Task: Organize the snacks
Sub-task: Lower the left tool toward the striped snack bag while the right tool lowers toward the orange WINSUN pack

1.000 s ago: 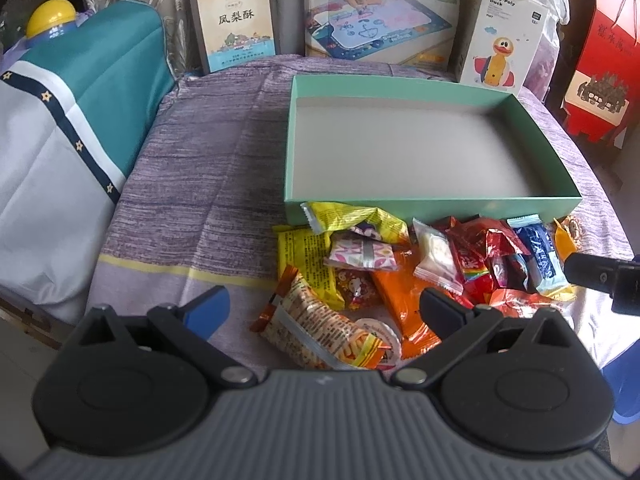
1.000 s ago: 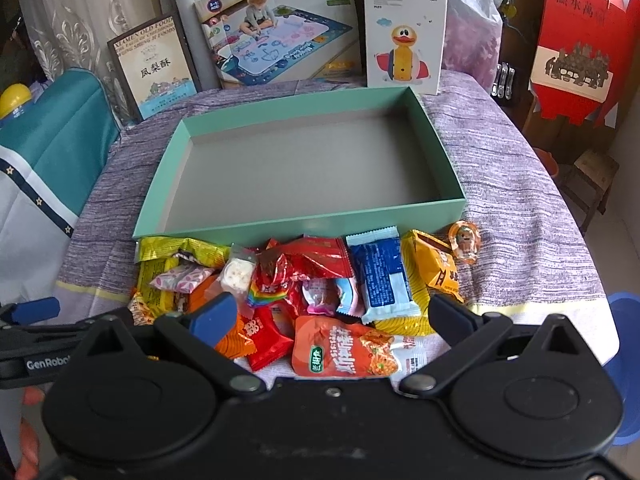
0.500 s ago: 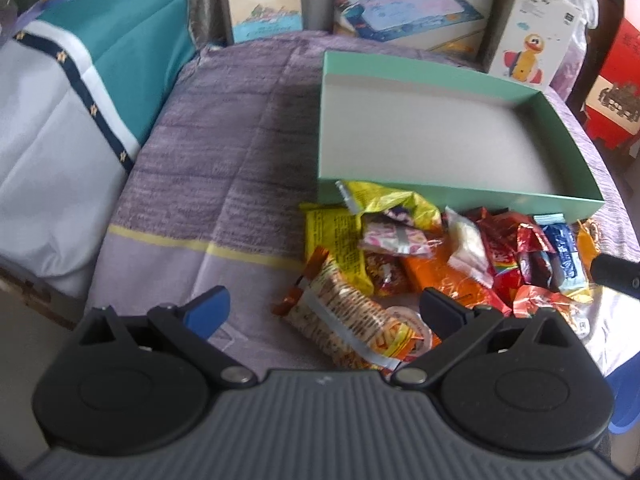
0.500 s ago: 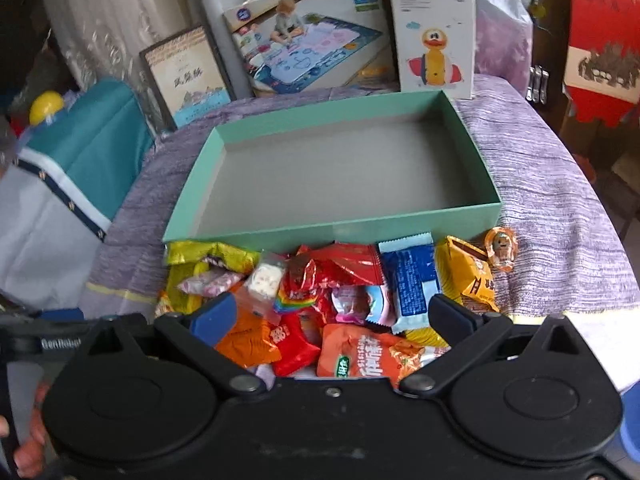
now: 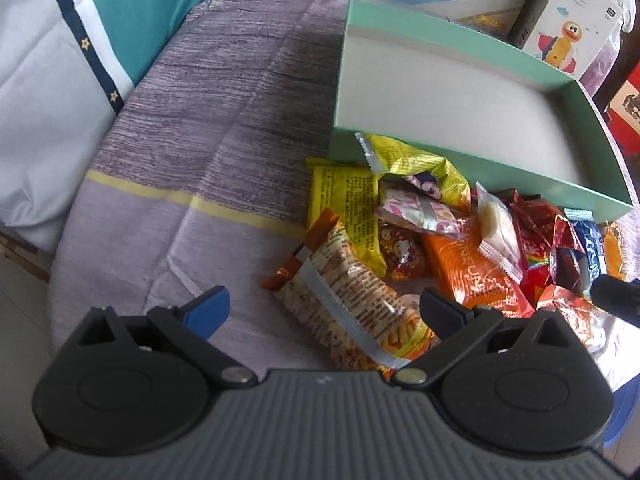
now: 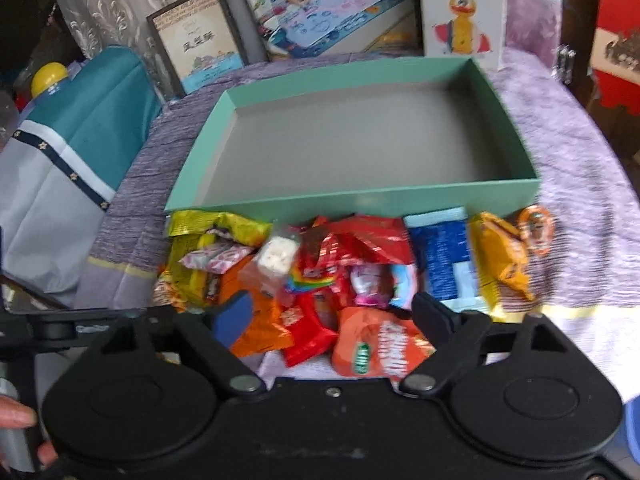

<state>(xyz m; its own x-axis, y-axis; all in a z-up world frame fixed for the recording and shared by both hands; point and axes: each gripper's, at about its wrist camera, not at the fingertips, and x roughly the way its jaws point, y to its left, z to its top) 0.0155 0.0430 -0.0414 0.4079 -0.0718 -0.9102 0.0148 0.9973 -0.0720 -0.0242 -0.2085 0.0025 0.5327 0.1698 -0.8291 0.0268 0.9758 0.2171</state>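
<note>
A pile of snack packets [image 6: 340, 268] lies on the purple cloth in front of an empty mint-green box [image 6: 516, 148]. In the left wrist view the box [image 5: 440, 156] is at the upper right and the packets [image 5: 420, 248] spread below it. My left gripper [image 5: 324, 308] is open and empty, its fingers on either side of a long orange-and-white noodle-snack packet [image 5: 352, 304]. My right gripper [image 6: 332, 312] is open and empty, low over the pile's near edge, above a red packet [image 6: 312, 328] and an orange packet [image 6: 380, 348].
A teal, white and navy cushion [image 5: 80, 40] lies at the left edge of the table. A duck toy box [image 6: 460, 8], a play-mat box [image 6: 320, 12] and a framed card [image 6: 196, 56] stand behind the green box. A red carton [image 6: 616, 52] is at the right.
Both grippers have moved forward and lower toward the snack pile. The left view has swung so the box sits further right. Both stay open and empty.
</note>
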